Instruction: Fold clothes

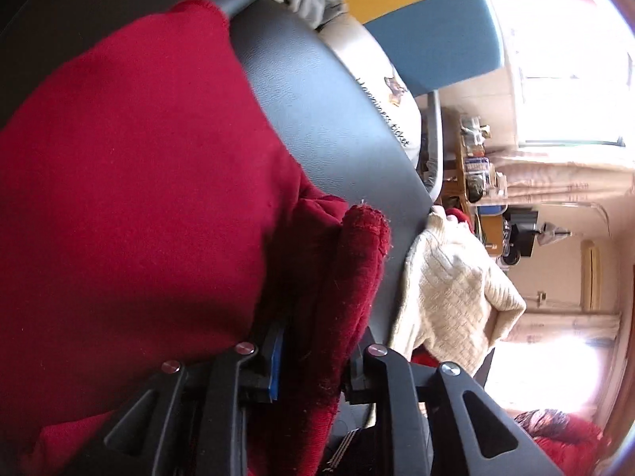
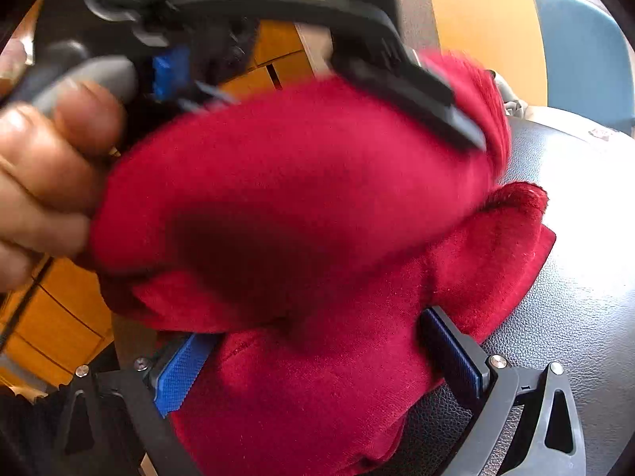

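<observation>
A red knit garment lies bunched on a black leather surface. In the left wrist view a thick fold of it fills the gap of my left gripper, and both pads touch the cloth. The right wrist view shows the same red garment piled in folds, with the left gripper blurred at its top edge, held by a hand. My right gripper stands wide, its blue pads flanking the lower folds without pinching them.
A cream knit sweater hangs over the far edge of the surface. A pale cloth with printed writing lies beyond it, beside a blue panel. Yellow drawers stand off the left edge, and bare black leather shows to the right.
</observation>
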`<act>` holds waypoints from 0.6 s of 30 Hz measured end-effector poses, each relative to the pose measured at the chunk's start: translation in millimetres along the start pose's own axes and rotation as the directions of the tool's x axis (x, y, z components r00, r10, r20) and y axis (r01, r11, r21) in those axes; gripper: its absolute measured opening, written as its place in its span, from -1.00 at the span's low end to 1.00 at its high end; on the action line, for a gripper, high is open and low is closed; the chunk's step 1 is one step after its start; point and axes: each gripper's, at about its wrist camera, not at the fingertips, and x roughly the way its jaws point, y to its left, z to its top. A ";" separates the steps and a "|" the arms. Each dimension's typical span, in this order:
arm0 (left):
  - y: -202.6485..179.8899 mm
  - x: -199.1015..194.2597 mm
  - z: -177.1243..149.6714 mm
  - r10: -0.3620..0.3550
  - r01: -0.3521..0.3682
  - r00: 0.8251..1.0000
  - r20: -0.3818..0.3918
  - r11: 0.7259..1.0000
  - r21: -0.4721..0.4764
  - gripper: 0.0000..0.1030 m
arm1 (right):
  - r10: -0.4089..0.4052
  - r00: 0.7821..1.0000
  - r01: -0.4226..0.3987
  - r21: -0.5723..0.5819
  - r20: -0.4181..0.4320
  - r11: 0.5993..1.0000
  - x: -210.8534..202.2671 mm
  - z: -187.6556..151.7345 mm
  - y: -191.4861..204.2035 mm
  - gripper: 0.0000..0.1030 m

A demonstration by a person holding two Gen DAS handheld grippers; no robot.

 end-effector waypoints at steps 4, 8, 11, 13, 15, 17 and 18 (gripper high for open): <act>-19.1 -21.0 -3.6 -0.050 0.052 0.998 -0.042 0.998 0.034 -0.27 | 0.004 1.000 -0.004 0.004 0.007 1.000 -1.4 -0.1 1.5 1.00; -31.8 -43.7 -10.0 -0.186 0.195 0.976 -0.117 0.978 0.070 -0.25 | 0.000 1.000 0.000 0.007 0.013 1.000 -3.4 1.0 4.1 1.00; -22.0 -83.6 -5.6 -0.168 0.170 0.985 -0.027 0.969 0.178 -0.25 | -0.024 1.000 0.024 -0.012 0.000 1.000 -15.7 -0.2 9.2 1.00; -4.9 -113.4 -0.5 -0.144 0.123 0.987 0.074 0.964 0.234 -0.25 | -0.047 0.999 0.047 -0.039 -0.008 0.998 -34.1 -6.5 15.8 1.00; 14.3 -141.3 4.2 -0.120 0.069 0.978 0.172 0.959 0.274 -0.25 | -0.060 0.998 0.059 -0.050 -0.020 0.997 -55.9 -21.2 25.3 1.00; 43.8 -158.7 6.3 -0.078 0.011 0.964 0.253 0.967 0.256 -0.25 | -0.070 0.997 0.069 -0.054 -0.030 0.996 -77.7 -34.5 34.1 1.00; 58.9 -164.2 5.9 -0.061 -0.011 0.957 0.285 0.969 0.246 -0.25 | -0.067 0.997 0.065 -0.052 -0.026 0.997 -88.7 -36.8 39.0 1.00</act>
